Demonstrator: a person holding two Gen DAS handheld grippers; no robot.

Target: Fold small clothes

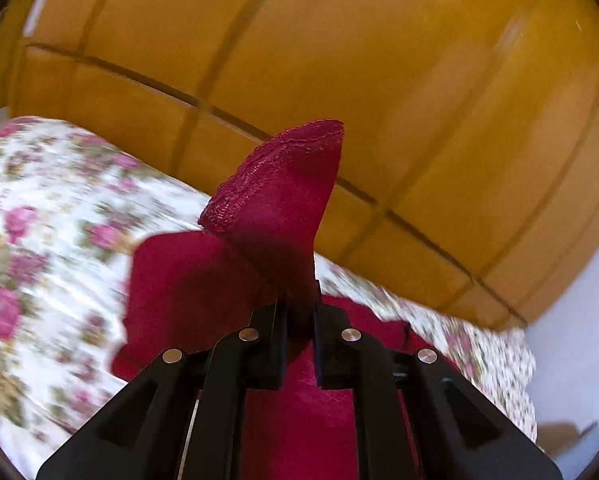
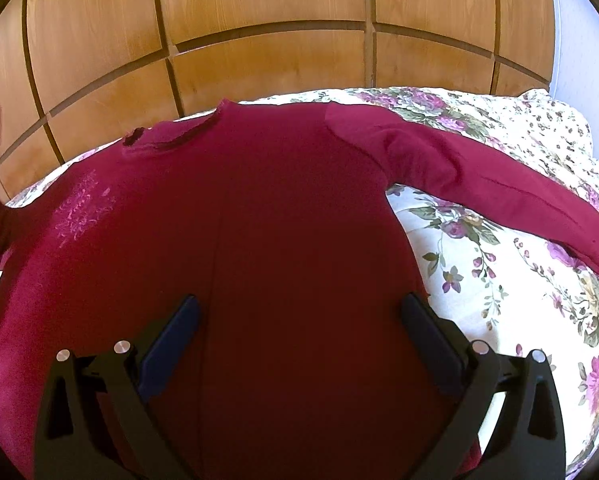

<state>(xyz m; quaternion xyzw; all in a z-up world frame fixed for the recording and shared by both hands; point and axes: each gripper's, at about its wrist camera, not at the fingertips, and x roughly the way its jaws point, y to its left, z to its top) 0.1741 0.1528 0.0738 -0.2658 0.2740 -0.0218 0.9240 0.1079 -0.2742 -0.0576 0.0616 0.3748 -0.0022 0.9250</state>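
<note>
Above bed (image 1: pixel 39 240), left tongs (image 1: pixel 299 312) pinch sleeve (image 1: pixel 275 200)

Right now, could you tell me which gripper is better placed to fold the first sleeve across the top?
Left. The left gripper is already shut on the lifted sleeve cuff; the right gripper hangs open over the red top, holding nothing.

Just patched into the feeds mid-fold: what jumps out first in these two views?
The dark red top dominates, spread flat on the floral bedspread in front of a wooden wardrobe. The left gripper is shut on one sleeve's lace-edged cuff, lifted clear of the bed. The right gripper is open above the lower body of the top, while the other sleeve lies stretched out to the right.
</note>
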